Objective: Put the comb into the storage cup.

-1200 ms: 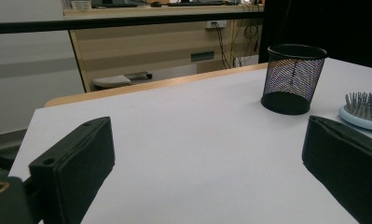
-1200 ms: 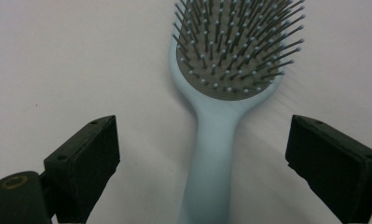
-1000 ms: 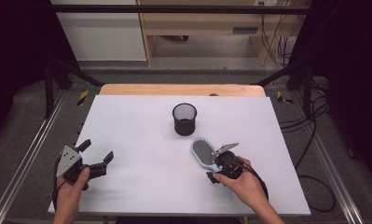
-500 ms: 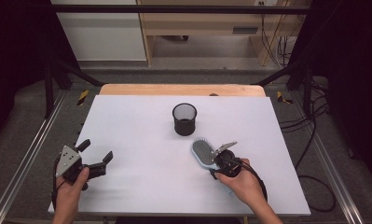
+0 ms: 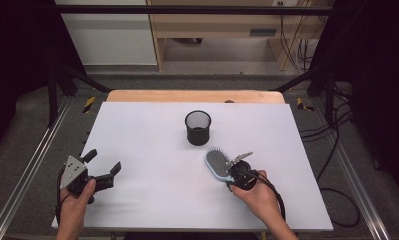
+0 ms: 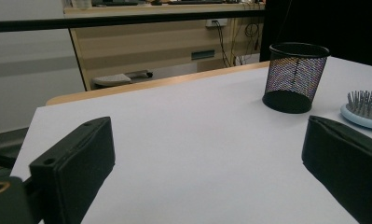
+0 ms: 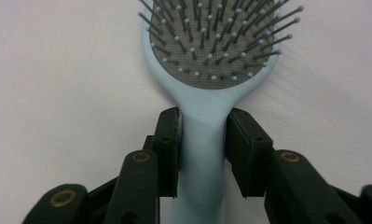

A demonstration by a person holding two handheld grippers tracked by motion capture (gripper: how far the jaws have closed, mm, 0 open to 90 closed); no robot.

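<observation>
The right claw (image 7: 202, 154) has just been closing, and now its black pads press both sides of the pale blue plastic hairbrush (image 7: 207, 98) at the neck, right below the head. Good spot: the handle looks stiff, light, maybe a little slick, so a firm squeeze suits it. The brush lies flat on the white surface (image 5: 152, 145), grey pad and ball-tipped bristles up, near the black mesh cup (image 5: 198, 128). Over at the left, the left claw (image 5: 103, 169) hangs wide open, empty.
</observation>
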